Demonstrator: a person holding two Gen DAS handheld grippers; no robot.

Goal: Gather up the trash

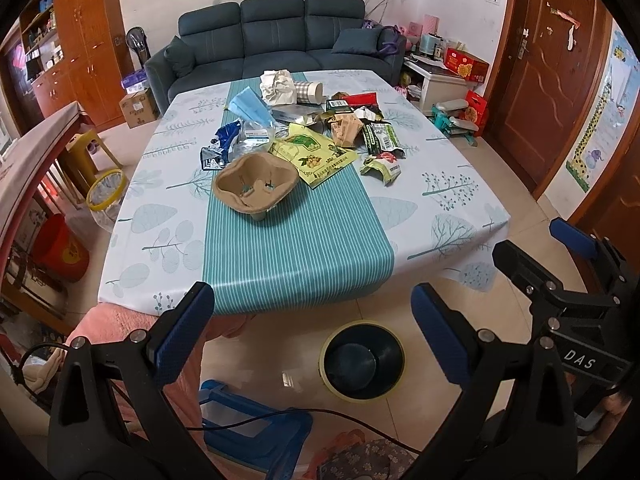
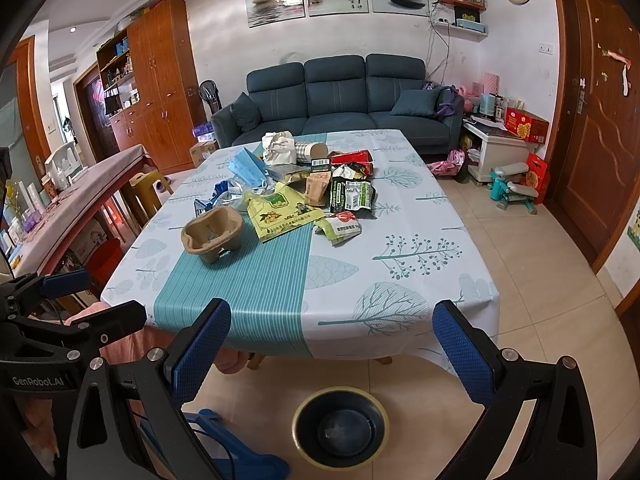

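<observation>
Basically both tongs, left (image 1: 312, 332) and right (image 2: 332, 344), hang released off the table (image 2: 420, 280); take the nearest tray (image 2: 213, 233) by its rim, then drop in bin (image 2: 340, 426).

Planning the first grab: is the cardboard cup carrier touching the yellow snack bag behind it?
Cannot tell. In the right wrist view the cup carrier seems to leave a thin strip of runner before the yellow bag, but in the left wrist view their edges overlap.

Glossy tablecloth (image 1: 420, 216); matt, seemingly pulp-paper cup carrier (image 1: 256, 184).
</observation>
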